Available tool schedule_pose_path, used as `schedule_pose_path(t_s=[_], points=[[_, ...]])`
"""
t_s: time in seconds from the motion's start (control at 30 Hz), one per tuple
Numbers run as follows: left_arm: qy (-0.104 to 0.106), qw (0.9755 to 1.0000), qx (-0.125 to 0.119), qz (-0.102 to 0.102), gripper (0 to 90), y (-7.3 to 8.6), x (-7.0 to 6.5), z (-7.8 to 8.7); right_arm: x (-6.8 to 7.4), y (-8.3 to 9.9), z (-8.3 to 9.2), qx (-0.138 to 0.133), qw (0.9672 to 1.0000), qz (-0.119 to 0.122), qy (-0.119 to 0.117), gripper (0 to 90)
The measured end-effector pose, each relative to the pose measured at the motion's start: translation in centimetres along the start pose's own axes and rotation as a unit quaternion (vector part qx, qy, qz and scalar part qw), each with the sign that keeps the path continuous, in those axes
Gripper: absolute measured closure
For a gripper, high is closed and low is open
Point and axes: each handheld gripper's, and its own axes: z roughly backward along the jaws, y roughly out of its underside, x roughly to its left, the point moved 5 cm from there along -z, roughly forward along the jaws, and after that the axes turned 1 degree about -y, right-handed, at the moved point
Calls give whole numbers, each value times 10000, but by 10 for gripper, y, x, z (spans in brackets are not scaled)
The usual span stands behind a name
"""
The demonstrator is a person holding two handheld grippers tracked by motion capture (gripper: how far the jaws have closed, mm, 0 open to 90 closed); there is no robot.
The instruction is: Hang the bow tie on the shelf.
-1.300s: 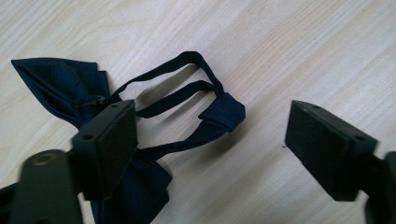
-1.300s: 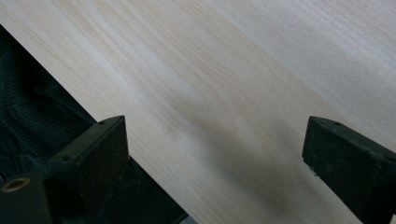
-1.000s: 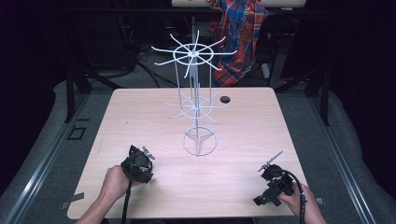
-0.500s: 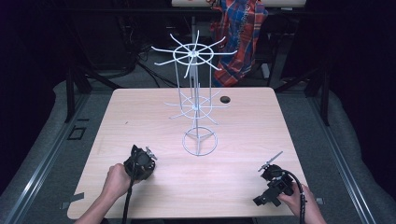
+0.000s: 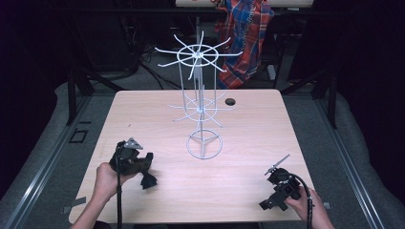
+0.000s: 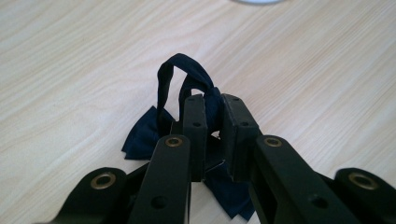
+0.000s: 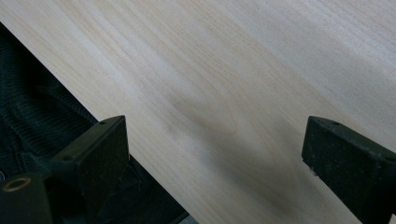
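The left gripper [image 6: 212, 112] is clamped on a dark bow tie's [image 6: 154, 130] band loop; lift slowly — probably toward the wire rack [image 5: 198, 107] — while the right gripper [image 7: 212, 140] idles, jaws spread, over the desk [image 5: 248, 143].

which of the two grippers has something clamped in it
The left gripper: its jaws are closed on a dark blue bow tie. The right gripper is wide open over bare table.

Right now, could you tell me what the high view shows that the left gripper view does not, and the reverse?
High view alone: the white wire rack standing whole mid-table, the plaid cloth behind it, and the right claw near the table's right front edge.

Left gripper view alone: the strap loop arching above the pinching jaws.

Both: the left claw shut on the dark blue bow tie, low on the wooden table.
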Motion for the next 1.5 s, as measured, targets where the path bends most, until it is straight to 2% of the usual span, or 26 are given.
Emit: schedule_pose_path(t_s=[0.13, 0.2, 0.43, 0.47, 0.5, 0.53, 0.57, 0.7, 0.77, 0.8, 0.83, 0.9, 1.07, 1.13, 1.17, 1.2, 1.23, 1.27, 1.3, 1.33, 1.5], points=[[48, 9998, -171, 26, 817, -5, -2, 7, 0, 0, 0, 8, 10000, -1, 0, 69], [69, 9997, -234, 35, 816, -7, -3, 9, -2, 1, 1, 54, 9999, 63, 102, 70], [174, 9993, -329, 10, 815, -11, -4, 15, -2, 1, 2, 18, 9999, 27, 121, 69], [154, 9992, -367, 20, 816, -12, -4, 15, -1, 0, 0, -112, 9999, -62, 100, 68], [183, 9992, -360, 14, 815, -12, -3, 17, -2, 0, 1, -21, 9999, 15, 101, 68], [188, 9991, -375, 27, 816, -13, -3, 18, 0, -1, 0, -65, 10000, -25, 33, 68], [173, 9990, -406, 30, 816, -14, -3, 19, -1, -1, 1, 28, 9999, 57, 92, 69], [162, 9986, -488, 84, 815, -16, 0, 22, 2, -1, 0, -3, 10000, 18, 22, 68], [146, 9985, -509, 119, 815, -17, 2, 23, 0, -1, 1, 23, 9999, 32, 134, 68], [79, 9984, -542, 128, 815, -18, 3, 24, 0, -1, 1, -65, 9999, -34, 112, 68], [66, 9982, -570, 168, 815, -18, 5, 25, -1, -1, -1, -237, 9995, -129, 190, 68], [41, 9979, -617, 205, 815, -20, 8, 27, -4, -1, 4, -82, 9997, -61, 205, 68], [22, 9979, -617, 200, 815, -23, 8, 26, -5, -1, 6, -134, 9996, -87, 245, 67], [35, 9978, -629, 205, 815, -24, 8, 26, -3, -2, 4, -241, 9993, -197, 186, 66], [23, 9977, -644, 189, 815, -25, 9, 27, -5, -2, 6, -55, 9998, -20, 191, 65], [38, 9977, -644, 212, 815, -26, 9, 27, -2, -3, 1, -347, 9989, -271, 182, 65], [33, 9975, -664, 221, 815, -26, 10, 28, -2, -3, 1, -309, 9991, -246, 140, 64], [26, 9975, -673, 231, 815, -27, 10, 28, -6, -2, 5, 27, 9998, 11, 206, 64], [14, 9974, -675, 233, 815, -27, 11, 29, -6, -2, 6, 57, 9998, 41, 200, 64], [5, 9973, -687, 258, 815, -27, 12, 30, -4, -2, 4, -131, 9998, -101, 150, 63], [-93, 9962, -783, 371, 815, -30, 19, 35, -4, -1, 4, -77, 9998, -1, 172, 57]])
